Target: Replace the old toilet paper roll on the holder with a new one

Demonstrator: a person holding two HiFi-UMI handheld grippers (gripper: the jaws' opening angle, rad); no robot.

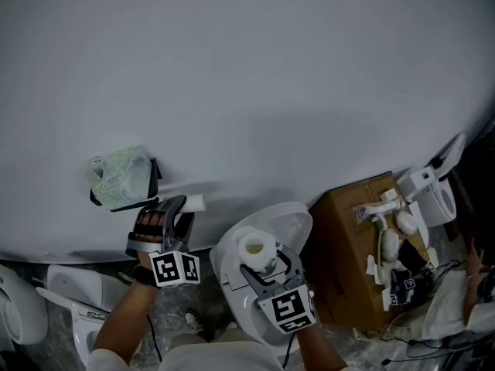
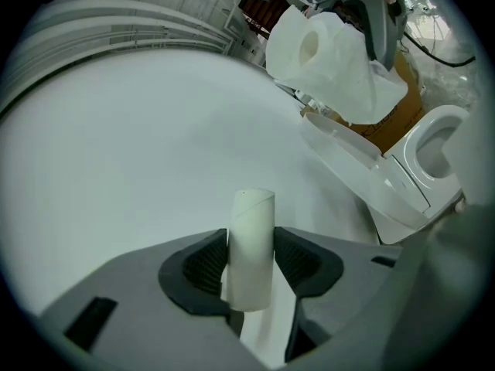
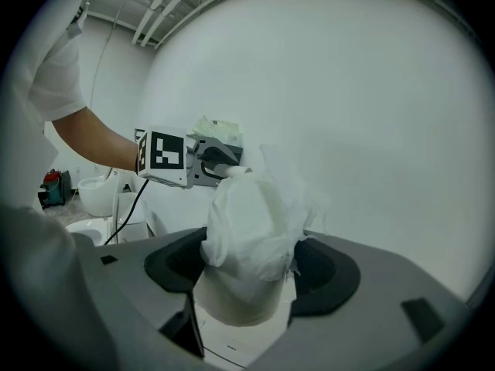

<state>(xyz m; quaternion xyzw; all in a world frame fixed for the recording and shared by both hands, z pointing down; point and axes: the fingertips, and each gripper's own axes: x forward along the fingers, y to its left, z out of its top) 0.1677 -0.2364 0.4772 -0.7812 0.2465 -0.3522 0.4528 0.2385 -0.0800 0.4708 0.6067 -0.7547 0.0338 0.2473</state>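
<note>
The wall holder (image 1: 124, 178), with a patterned cover, hangs on the grey wall at the left. Just right of it, my left gripper (image 1: 179, 207) is shut on the bare cardboard tube (image 2: 251, 246), which stands upright between the pads. My right gripper (image 1: 265, 263) is shut on the new white paper roll (image 1: 257, 247) above the toilet lid (image 1: 298, 221). Loose tissue wraps the new roll (image 3: 251, 261) in the right gripper view. There the left gripper (image 3: 220, 161) shows beyond the roll, in front of the holder (image 3: 220, 128).
A cardboard box (image 1: 348, 238) with white fittings on it stands to the right of the toilet. Another toilet (image 1: 433, 195) is at the far right. More white toilets (image 1: 19, 311) stand on the floor at the lower left.
</note>
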